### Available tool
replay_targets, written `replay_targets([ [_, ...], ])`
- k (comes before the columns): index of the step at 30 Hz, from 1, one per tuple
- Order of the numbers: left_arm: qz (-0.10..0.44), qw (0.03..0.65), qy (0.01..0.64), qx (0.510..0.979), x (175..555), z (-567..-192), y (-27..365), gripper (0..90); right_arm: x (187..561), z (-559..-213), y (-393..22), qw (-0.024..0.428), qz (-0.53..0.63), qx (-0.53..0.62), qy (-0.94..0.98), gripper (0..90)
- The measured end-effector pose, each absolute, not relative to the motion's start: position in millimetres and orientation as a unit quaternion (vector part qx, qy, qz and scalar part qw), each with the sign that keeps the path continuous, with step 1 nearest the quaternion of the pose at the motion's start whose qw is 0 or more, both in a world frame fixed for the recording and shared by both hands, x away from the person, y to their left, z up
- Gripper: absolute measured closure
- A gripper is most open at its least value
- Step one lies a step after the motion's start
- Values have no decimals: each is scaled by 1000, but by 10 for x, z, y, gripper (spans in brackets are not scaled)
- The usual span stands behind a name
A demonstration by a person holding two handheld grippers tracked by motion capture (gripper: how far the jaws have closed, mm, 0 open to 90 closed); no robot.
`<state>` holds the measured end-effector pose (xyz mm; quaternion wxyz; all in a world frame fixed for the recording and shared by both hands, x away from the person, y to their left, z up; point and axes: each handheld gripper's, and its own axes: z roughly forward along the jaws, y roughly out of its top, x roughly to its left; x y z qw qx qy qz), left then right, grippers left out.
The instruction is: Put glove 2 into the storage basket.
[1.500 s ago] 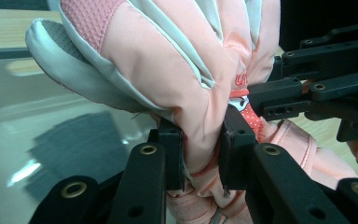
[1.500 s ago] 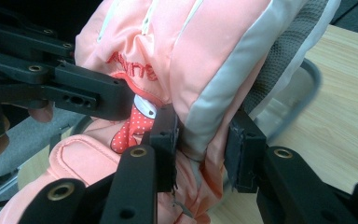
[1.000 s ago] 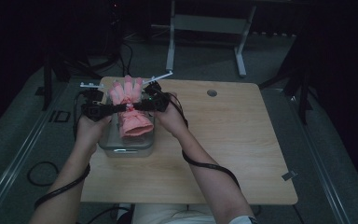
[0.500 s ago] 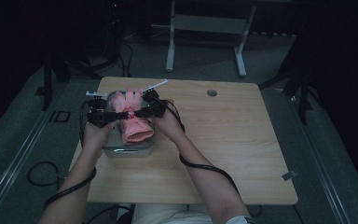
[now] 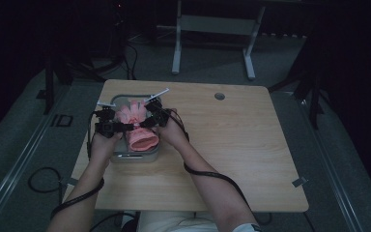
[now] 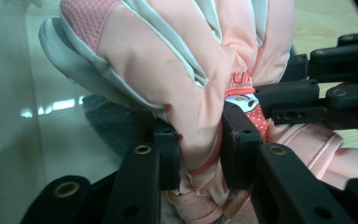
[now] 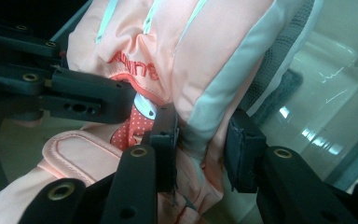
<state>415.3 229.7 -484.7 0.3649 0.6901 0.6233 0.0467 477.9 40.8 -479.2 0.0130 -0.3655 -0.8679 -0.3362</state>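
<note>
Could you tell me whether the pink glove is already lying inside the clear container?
Partly in: the pink glove hangs over the clear container, pinched by the left gripper and right gripper.

I see a wooden table (image 5: 232, 159) with rounded corners standing on a grey floor (image 5: 348, 159), with a round grommet hole (image 5: 219, 96) near its far edge. Directly on the table's left part sits a clear plastic bin (image 5: 134, 157) with a grey rim, its near wall just behind the table's middle line. Black cables (image 5: 38, 181) lie on the floor beside the table's left edge.
</note>
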Motion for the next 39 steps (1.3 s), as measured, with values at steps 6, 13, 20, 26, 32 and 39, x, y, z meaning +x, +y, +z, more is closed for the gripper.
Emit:
replay_targets([
  [6,79,337,622,702,4188,-4824,2262,561,4828,-4823,427,17,-332,-380,-863,605],
  [13,75,330,625,703,4223,-4824,2261,493,4852,-4818,424,-6,-332,-377,-865,553],
  [20,106,302,613,723,4212,-4807,2138,495,4858,-4840,397,3,-325,-384,-864,546],
  [26,100,335,616,706,4199,-4776,2253,431,4865,-4805,349,10,-342,-394,-853,541],
  [32,87,356,618,696,4193,-4701,2342,416,4826,-4647,351,-5,-352,-385,-853,533],
  [39,108,361,623,686,4150,-4616,2417,406,4781,-4519,376,-12,-366,-373,-852,521],
])
